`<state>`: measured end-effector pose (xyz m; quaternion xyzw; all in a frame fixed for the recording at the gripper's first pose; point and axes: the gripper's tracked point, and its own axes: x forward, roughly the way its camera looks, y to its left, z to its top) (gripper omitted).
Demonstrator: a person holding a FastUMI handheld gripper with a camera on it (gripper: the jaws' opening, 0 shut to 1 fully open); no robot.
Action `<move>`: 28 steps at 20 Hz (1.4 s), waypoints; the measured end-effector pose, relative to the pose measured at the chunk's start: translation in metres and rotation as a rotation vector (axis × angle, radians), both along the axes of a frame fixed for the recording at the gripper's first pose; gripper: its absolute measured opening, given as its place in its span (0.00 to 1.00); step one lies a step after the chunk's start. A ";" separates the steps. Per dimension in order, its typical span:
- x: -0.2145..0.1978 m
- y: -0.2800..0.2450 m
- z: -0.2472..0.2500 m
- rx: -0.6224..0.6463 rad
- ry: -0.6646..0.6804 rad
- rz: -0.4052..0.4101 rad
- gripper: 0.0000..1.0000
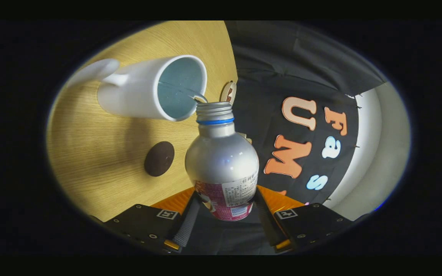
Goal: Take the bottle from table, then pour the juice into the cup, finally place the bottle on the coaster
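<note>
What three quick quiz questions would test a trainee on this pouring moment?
1. True or false: the hand-held gripper is shut on the bottle.
2. Where does the bottle's open mouth point? A) at the cup B) at the coaster C) at the booth wall
3. Fill in: the dark round coaster lies on the wooden ____, apart from the cup.

Key: 1 true, both fingers press its label end. 2 A, a thin stream reaches the cup's rim. 3 table.
</note>
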<state>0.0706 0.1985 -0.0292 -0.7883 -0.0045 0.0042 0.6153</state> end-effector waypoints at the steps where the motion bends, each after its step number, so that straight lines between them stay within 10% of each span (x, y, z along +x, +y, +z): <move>1: 0.001 -0.002 -0.001 -0.003 0.003 -0.005 0.77; 28: 0.002 -0.003 0.009 -0.125 -0.005 -0.019 0.77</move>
